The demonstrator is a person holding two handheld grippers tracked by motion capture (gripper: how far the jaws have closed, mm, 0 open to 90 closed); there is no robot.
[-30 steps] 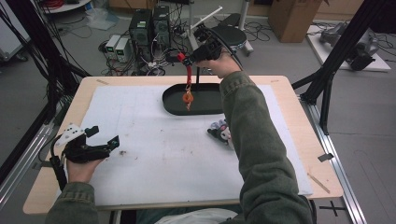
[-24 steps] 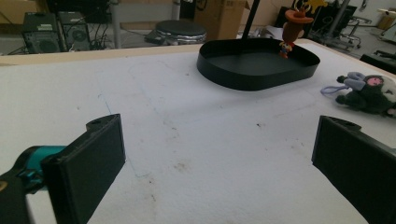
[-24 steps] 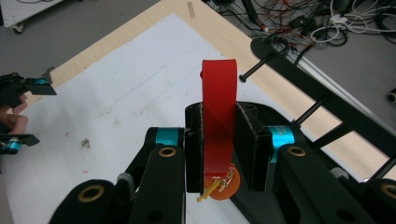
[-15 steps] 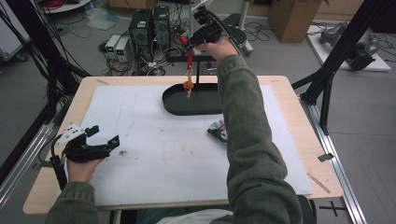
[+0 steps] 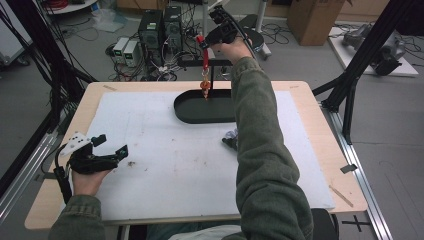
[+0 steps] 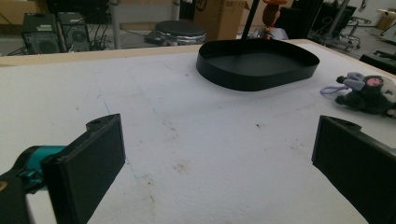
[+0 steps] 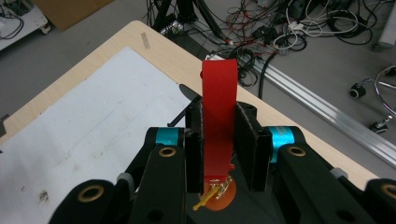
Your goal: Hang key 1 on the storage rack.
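Right gripper [image 5: 204,42]: raised past the far edge of the table, its jaws pinching a red strap [image 7: 218,126] between them.
Red strap: standing up between the pads in the right gripper view, with small gold fittings and an orange charm [image 7: 219,195] hanging at its lower end.
Orange charm: dangling in the high view [image 5: 205,86] beside the thin black post [image 5: 212,80], above the far part of the black tray [image 5: 186,111].
Black tray: lying on the white mat [image 5: 165,165] toward the far side of the table [image 5: 320,150], its inside showing bare in the left gripper view [image 6: 257,60].
Left gripper [image 5: 111,147]: resting low near the left edge of the mat, jaws spread wide with nothing between them.
Plush toy [image 6: 369,93]: a dark grey one with a pink ear and a lilac loop, lying on the mat just near of the tray; in the high view [image 5: 230,140] partly covered by the person's right sleeve [image 5: 265,150].
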